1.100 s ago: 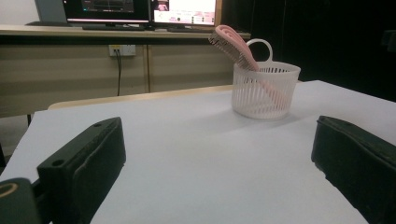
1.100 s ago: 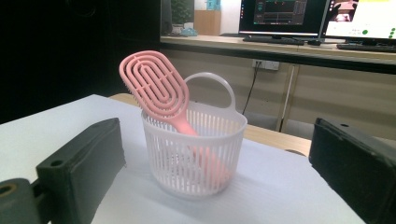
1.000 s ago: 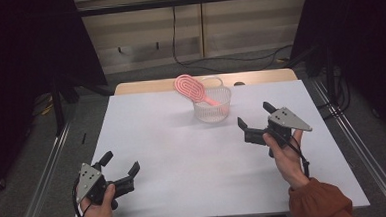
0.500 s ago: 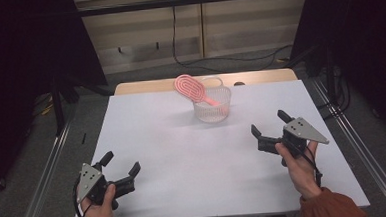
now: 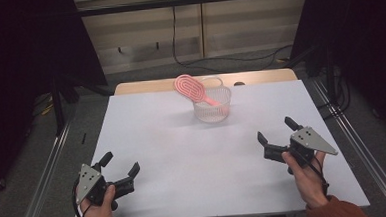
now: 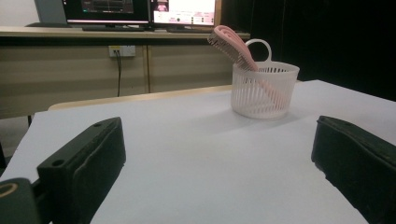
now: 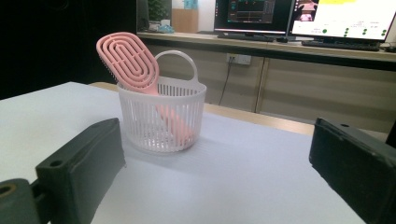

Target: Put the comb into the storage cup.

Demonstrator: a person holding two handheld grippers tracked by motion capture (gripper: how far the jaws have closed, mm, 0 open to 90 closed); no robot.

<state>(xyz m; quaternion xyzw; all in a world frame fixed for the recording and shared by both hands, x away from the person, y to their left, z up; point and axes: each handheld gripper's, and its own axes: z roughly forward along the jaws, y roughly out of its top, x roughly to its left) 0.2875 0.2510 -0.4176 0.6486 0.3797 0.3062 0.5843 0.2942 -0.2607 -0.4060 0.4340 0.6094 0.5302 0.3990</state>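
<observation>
A pink brush point(image 5: 195, 90) stands slanted in a white slatted basket point(image 5: 212, 106) at the far middle of the white worktop point(image 5: 183, 154). Its long axis runs from the handle, low inside the basket against the wall, up to the oval head, which sticks out over the rim. In the high view the head leans up and to the left of the basket; in the right gripper view the brush point(image 7: 140, 74) shows its ribbed back, head up-left, handle down-right behind the slats of the basket point(image 7: 161, 116). In the left gripper view the bristle side of the brush point(image 6: 236, 44) faces left and down, and the head leans left past the rim of the basket point(image 6: 264, 91). The basket has a small loop handle at its far rim and holds nothing but the brush.

The left tongs point(image 5: 120, 168) rest at the near left of the worktop in the left hand point(image 5: 97, 213), jaws spread wide with nothing between them. The right tongs point(image 5: 276, 132) are held at the near right in the right hand point(image 5: 307, 175), also spread and empty. Both are well apart from the basket.
</observation>
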